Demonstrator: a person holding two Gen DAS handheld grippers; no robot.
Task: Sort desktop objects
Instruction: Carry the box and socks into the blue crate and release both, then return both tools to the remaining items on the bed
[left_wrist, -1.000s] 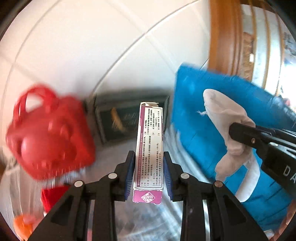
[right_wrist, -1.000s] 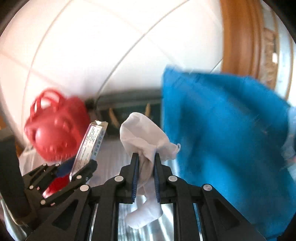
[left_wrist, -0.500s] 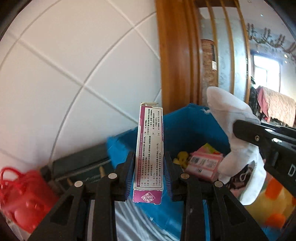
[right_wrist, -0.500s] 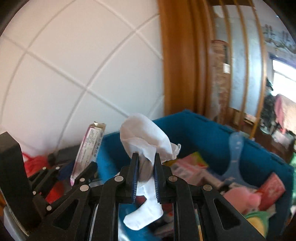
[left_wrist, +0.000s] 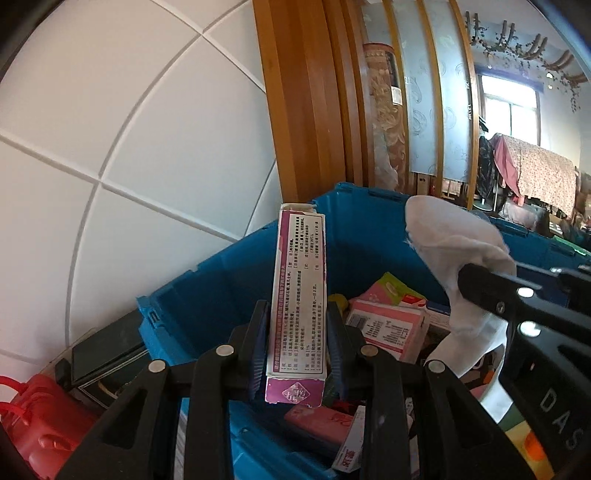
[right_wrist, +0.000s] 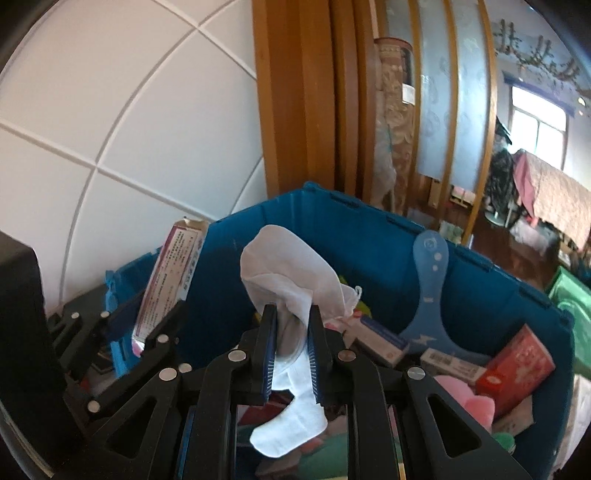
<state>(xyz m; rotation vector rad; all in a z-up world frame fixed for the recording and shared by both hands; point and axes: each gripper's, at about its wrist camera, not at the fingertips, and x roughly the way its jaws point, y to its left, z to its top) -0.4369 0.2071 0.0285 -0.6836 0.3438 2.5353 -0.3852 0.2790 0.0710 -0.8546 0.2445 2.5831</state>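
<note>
A home: tiled wall (left_wrist: 110, 140), wooden doorframe (left_wrist: 303, 110), draped bedding (left_wrist: 543, 173).

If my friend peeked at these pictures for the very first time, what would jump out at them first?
Probably the big blue bin, stuffed with colourful boxes, with a pale blue paddle-shaped thing leaning on its far wall. Right in front, the left gripper holds a tall purple-and-white box upright over the bin's left part. The right gripper pinches a floppy white sock above the bin's middle.
</note>
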